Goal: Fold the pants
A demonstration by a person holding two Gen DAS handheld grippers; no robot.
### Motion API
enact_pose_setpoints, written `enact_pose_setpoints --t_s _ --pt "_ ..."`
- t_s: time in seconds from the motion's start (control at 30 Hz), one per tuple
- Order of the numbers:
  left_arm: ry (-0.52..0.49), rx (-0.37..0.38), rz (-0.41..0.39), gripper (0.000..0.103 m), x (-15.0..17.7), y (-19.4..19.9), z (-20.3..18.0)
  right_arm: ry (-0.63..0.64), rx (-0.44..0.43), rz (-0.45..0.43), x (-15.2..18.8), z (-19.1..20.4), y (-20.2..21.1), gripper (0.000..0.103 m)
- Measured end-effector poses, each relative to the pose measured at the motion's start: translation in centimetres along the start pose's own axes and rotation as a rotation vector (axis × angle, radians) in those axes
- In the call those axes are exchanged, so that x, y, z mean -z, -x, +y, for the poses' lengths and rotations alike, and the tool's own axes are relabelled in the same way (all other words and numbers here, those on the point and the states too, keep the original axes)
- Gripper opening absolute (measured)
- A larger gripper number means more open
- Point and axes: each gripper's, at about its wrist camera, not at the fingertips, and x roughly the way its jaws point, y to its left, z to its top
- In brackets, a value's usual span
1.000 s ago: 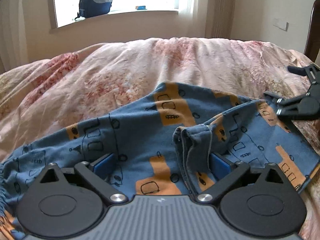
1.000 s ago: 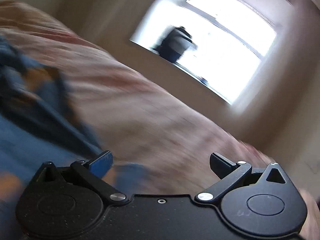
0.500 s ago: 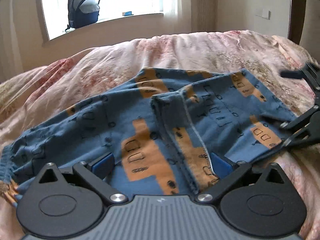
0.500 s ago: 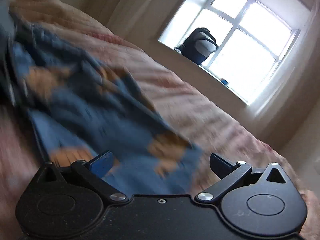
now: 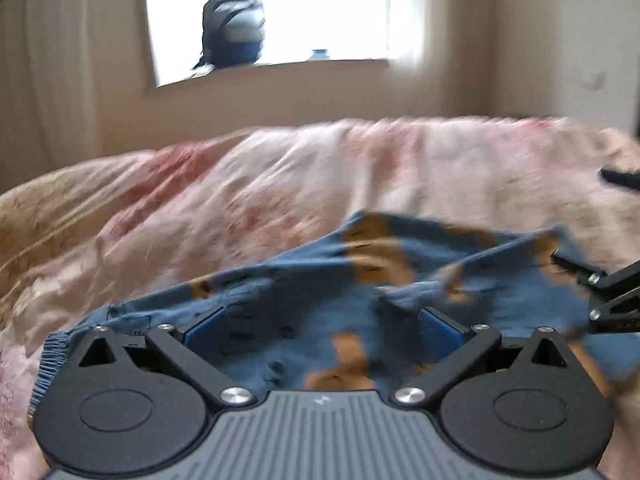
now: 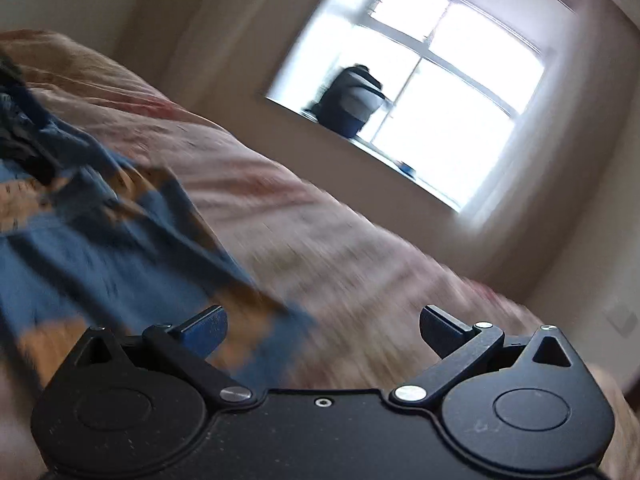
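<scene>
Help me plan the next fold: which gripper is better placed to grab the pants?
Left. The left gripper is open with pants cloth directly between its fingers; the right gripper, also open, faces mostly bedspread.

Home bedroom; quilted bed (image 5: pixel 280 184); backpack (image 5: pixel 234 32) on windowsill (image 5: pixel 320 65).

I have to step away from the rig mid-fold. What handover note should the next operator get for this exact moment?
Left gripper: open, low over the pants, gripping nothing.
Right gripper: open, empty, at the pants' right edge.
Pants: blue with orange patches, spread rumpled on the pink bedspread, with a raised crease near the middle; ribbed hem at the left.
Done: no neat fold visible; both views are motion-blurred.
Left: smooth the fabric, then fold it.
</scene>
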Motion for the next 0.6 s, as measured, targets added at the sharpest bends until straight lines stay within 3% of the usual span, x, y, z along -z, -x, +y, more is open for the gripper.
enact_pose_setpoints --t_s 0.07,0.17,0.27,0.33,0.5,0.6 --pt "0.006 0.011 0.052 0.103 0.3 -2.0 0.7 0.032 0.007 -0.004 -1.1 0.9 -2.9 0.102" --pt "0.072 0.073 0.036 0.103 1.1 -2.0 2.2 0.077 0.053 0.069 -0.3 1.3 -6.8 0.102" --pt "0.068 0.033 0.044 0.102 1.4 -0.8 2.9 -0.013 0.010 0.100 -0.3 -0.3 -7.3 0.102" --pt "0.107 0.028 0.041 0.102 2.0 0.7 3.9 -0.027 0.019 0.066 -1.1 -0.4 -6.3 0.102" --pt "0.346 0.080 -0.038 0.102 4.7 5.1 7.8 0.051 -0.151 -0.108 -4.4 3.3 -3.7 0.102" --pt "0.455 0.052 -0.085 0.103 6.8 7.4 10.0 0.150 -0.233 -0.107 -5.0 7.1 -4.9 0.102"
